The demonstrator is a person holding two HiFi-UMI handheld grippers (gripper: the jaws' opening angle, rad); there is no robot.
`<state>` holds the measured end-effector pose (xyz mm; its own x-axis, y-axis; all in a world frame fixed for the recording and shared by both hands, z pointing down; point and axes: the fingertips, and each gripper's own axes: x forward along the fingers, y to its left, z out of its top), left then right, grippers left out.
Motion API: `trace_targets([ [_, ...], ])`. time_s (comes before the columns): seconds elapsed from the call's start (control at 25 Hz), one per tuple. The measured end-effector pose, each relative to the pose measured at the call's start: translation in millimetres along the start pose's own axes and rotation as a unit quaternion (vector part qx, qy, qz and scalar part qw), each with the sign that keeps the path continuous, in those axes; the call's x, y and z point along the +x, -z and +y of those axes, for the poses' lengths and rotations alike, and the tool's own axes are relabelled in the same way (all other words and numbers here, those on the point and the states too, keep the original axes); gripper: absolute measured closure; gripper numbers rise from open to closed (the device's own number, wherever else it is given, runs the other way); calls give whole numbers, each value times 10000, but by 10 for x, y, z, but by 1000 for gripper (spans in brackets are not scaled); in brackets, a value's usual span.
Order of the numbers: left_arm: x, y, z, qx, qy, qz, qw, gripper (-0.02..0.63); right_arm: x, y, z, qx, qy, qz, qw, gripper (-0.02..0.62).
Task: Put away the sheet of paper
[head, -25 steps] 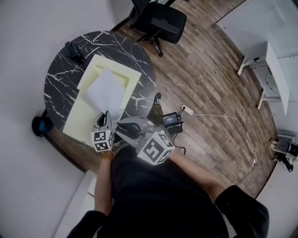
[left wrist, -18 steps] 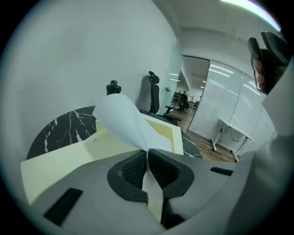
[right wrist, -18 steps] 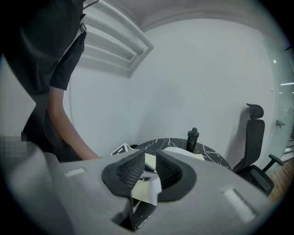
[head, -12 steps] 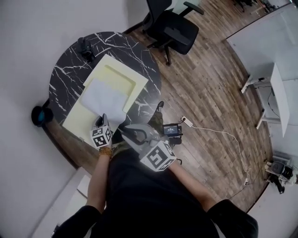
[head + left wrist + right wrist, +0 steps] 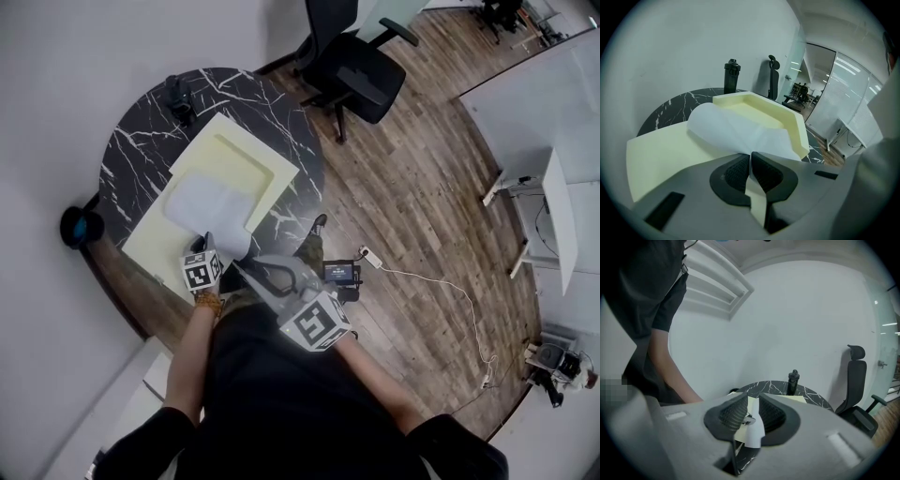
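Left gripper [image 5: 751,158], lower left of the head view, has its jaws pinched together on the near edge of the sheet of paper [image 5: 736,132]. The sheet runs up-frame from the jaws, bowed, lying over the pale yellow tray [image 5: 272,169] on the black marble table [image 5: 141,141]. Its long axis points toward the tray's recess [image 5: 761,111], just past the far edge. Right gripper [image 5: 751,400] has its jaws slightly apart on nothing, close by the sheet's near right corner but not touching. The left is nearer and likely does the placing.
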<state>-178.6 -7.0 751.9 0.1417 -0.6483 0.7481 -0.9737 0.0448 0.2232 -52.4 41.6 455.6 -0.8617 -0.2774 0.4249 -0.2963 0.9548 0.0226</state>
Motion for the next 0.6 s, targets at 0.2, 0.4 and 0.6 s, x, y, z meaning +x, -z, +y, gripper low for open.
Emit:
trace_targets([
  [0.2,54,-169,70,-28,-5,-79,10000,584,-7,10,1,11,13,-21,10000,528],
  [0.4,206,-325,-2,190,223,11,9996,584,-21,31,-27,37,59,25,10000,528],
  [0.6,326,-438,-56,219,340,68,9992,584,-61,52,-107,78,169,44,9998,528],
])
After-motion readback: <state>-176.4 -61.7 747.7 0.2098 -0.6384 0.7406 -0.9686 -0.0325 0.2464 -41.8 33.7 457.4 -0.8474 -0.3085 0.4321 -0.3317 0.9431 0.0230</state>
